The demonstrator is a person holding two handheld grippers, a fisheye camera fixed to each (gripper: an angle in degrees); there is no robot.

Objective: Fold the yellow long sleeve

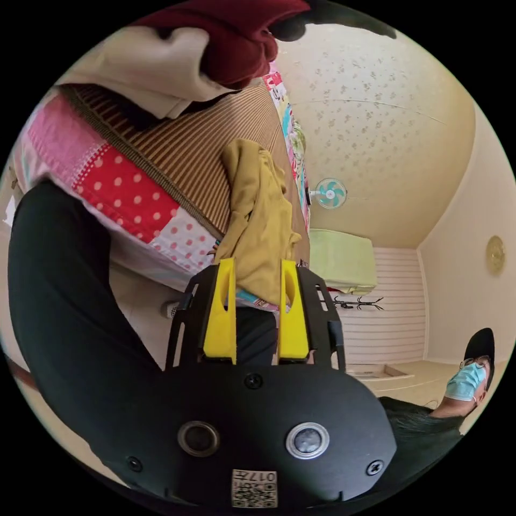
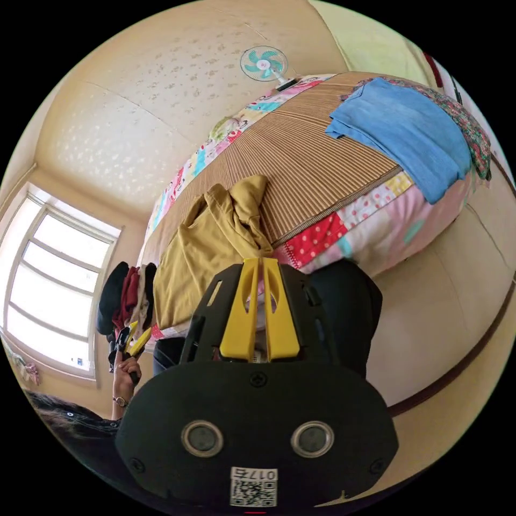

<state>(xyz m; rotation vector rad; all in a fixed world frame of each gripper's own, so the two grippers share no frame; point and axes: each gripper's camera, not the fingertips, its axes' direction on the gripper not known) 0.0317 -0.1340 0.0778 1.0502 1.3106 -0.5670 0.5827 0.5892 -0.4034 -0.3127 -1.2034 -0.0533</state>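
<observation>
Striped matting [image 2: 301, 156] covers the bed. Nearest, the right gripper [image 2: 259, 263] has its jaws clenched with nothing between; the left gripper [image 1: 257, 269] is released. Beyond — the yellow long sleeve [image 2: 207, 242] lies crumpled at the mat's edge, a blue garment [image 2: 403, 129] well apart.

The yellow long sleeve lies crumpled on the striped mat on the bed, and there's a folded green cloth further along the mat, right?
Not quite: the folded cloth is blue, not green, as the right gripper view shows. The rest holds: the yellow long sleeve lies crumpled on the striped mat on the bed.
</observation>
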